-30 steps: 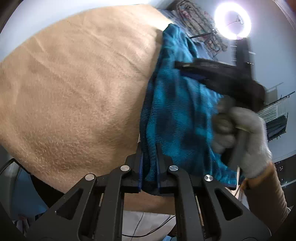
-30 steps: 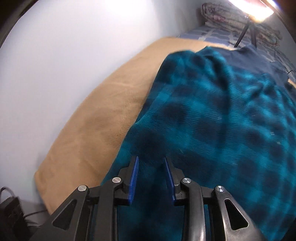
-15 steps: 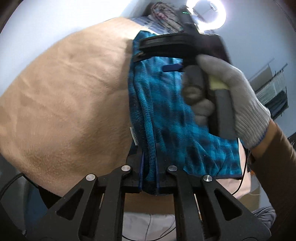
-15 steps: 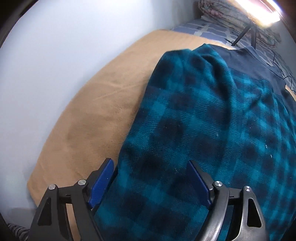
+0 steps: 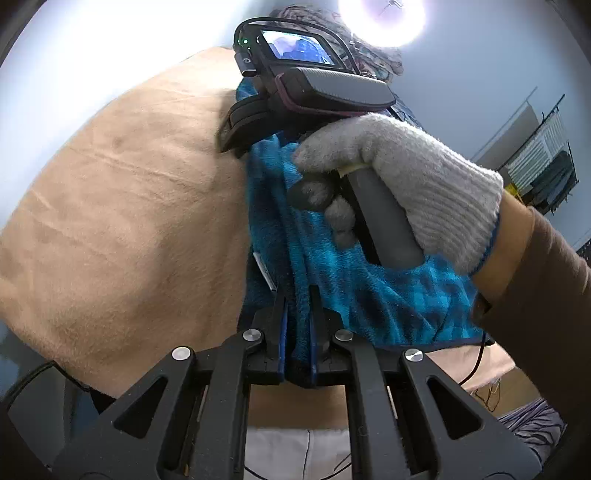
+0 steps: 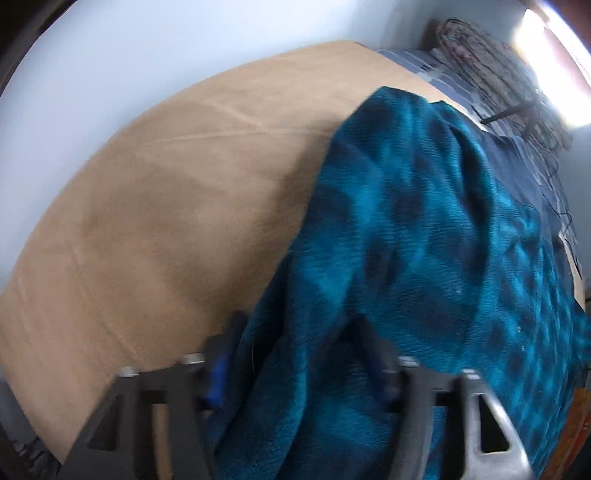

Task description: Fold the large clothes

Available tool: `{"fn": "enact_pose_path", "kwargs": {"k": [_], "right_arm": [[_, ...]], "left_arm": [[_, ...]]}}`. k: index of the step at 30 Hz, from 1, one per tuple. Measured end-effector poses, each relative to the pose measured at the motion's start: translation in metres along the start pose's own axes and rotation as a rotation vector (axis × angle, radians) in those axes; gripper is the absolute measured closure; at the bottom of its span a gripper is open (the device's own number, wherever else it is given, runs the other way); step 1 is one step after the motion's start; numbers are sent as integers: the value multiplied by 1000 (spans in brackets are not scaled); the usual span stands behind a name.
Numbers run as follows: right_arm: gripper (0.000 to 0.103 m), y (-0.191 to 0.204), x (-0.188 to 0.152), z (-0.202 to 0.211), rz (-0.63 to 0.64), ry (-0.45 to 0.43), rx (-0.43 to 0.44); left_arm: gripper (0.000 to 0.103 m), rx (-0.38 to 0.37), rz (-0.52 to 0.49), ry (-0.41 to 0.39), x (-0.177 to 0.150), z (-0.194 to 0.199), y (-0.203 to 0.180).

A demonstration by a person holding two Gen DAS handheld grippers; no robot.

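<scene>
A teal and black checked fleece garment (image 5: 369, 291) lies on a tan blanket (image 5: 122, 206) that covers a bed. My left gripper (image 5: 297, 295) is shut on a bunched edge of the garment and holds it lifted. In the left wrist view a grey-gloved hand (image 5: 399, 173) holds the right gripper's handle over the garment, pointing steeply down. In the right wrist view, which is blurred, the right gripper (image 6: 295, 354) straddles a raised fold of the garment (image 6: 424, 229). Its jaws are closing with the fold between them.
A pale wall (image 6: 147, 48) runs along the far side of the bed. A ring light (image 5: 384, 18) glares behind, near a patterned bundle (image 6: 476, 48) on striped bedding. A dark navy cloth (image 6: 513, 158) lies beyond the garment. A rack (image 5: 543, 166) stands at the right.
The right gripper let go of the fold, opened wide, shifted toward the garment's left edge and is narrowing on a new fold. The left gripper rose and rolled, still holding the edge.
</scene>
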State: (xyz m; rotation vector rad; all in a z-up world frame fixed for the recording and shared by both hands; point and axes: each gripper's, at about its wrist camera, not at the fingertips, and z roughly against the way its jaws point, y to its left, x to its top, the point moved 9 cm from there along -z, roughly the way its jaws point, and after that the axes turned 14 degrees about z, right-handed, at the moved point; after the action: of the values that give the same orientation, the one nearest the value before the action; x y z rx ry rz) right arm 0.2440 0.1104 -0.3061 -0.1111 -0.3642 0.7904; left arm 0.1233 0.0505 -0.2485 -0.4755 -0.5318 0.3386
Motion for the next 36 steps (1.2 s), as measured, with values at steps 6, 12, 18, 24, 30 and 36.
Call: {"fn": "enact_pose_path", "kwargs": {"k": [6, 12, 18, 24, 30, 36], "right_arm": [[90, -30, -7, 16, -143, -95, 174], [92, -71, -35, 43, -415, -287, 455], [93, -119, -87, 50, -607, -414, 570], [93, -145, -139, 38, -762, -438, 593], [92, -139, -170, 23, -872, -404, 571], [84, -133, -171, 32, -805, -360, 483]], "left_arm": [[97, 16, -102, -34, -4, 4, -26], [97, 19, -209, -53, -12, 1, -59], [97, 6, -294, -34, -26, -11, -91], [97, -6, -352, 27, -40, -21, -106], [90, -107, -340, 111, -48, -2, -102], [86, -150, -250, 78, -26, 21, -86]]}}
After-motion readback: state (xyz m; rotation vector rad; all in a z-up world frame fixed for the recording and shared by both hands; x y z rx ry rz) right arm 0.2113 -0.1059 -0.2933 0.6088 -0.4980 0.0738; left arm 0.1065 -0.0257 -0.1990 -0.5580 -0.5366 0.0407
